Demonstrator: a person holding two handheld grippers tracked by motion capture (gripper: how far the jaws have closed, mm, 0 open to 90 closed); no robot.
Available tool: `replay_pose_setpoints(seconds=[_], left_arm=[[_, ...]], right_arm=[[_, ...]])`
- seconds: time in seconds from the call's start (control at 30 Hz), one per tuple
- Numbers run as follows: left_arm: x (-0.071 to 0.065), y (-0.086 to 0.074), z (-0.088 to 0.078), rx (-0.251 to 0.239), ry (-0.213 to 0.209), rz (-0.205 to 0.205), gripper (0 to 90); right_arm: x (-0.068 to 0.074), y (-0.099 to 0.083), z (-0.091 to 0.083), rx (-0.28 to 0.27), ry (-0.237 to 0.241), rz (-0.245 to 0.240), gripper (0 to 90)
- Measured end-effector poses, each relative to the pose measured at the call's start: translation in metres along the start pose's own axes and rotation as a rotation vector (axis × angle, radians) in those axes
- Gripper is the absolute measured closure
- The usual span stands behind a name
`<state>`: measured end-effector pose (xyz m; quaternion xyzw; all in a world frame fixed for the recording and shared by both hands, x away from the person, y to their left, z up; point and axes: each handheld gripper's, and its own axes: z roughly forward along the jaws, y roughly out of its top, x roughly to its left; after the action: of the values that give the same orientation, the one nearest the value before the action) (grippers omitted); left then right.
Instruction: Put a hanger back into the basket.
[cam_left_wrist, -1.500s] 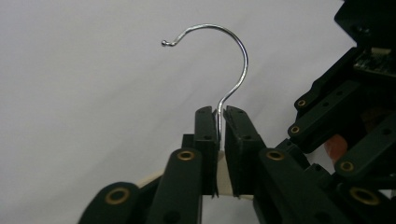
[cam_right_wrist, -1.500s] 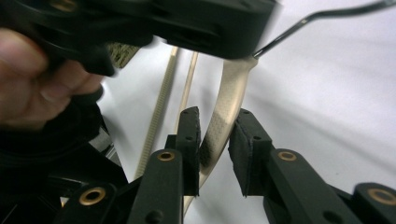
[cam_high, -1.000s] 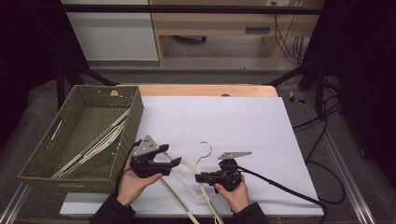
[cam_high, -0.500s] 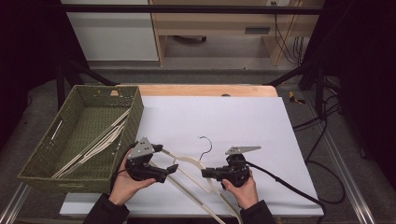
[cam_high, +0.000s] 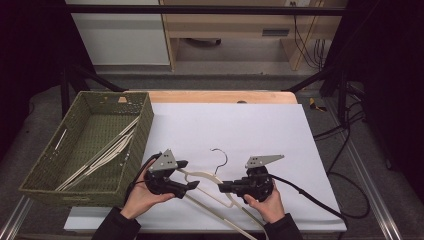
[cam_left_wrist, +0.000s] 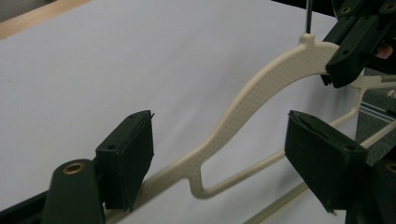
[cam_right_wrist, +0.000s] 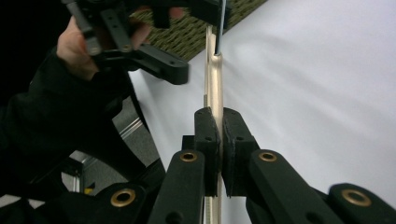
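Up close, right tool (cam_right_wrist: 218, 140) clamps the hanger (cam_right_wrist: 214, 88); left tool (cam_left_wrist: 219, 158) gapes, just narrowing.

Table (cam_high: 215, 96): white sheet (cam_high: 240, 130), green basket (cam_high: 47, 175); hanger perhaps lifted.

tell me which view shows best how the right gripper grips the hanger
The right gripper view: its jaws stand pressed together on the cream hanger, edge-on. The high view shows the right hand-held gripper at the hanger's shoulder, small. The left gripper view shows those jaw tips beside the hanger's neck, from afar.

Green basket (cam_high: 47, 165), white sheet (cam_high: 260, 130)
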<state>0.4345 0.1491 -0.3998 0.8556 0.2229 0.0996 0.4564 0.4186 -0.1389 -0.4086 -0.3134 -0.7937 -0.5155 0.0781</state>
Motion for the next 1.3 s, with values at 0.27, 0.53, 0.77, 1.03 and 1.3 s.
replay_pose_setpoints(seconds=[0.27,0.53,0.77,1.03,1.3], left_arm=[[-0.005,0.001,0.008,0.051,-0.047,0.05,45.0],[-0.008,0.001,0.009,0.092,-0.066,0.08,64.9],[-0.012,0.003,0.006,0.108,-0.073,0.088,74.6],[-0.015,0.002,0.007,0.124,-0.074,0.087,77.5],[-0.016,0.002,0.006,0.118,-0.085,0.091,78.9]], right_arm=[[0.006,0.001,0.002,0.026,0.04,-0.05,86.7],[0.006,0.0,0.004,0.036,0.042,-0.053,86.6],[0.007,0.0,0.002,-0.003,-0.009,-0.098,82.4],[0.008,0.0,0.0,-0.035,-0.056,-0.137,79.2],[0.009,0.001,-0.002,-0.049,-0.061,-0.151,77.8]])
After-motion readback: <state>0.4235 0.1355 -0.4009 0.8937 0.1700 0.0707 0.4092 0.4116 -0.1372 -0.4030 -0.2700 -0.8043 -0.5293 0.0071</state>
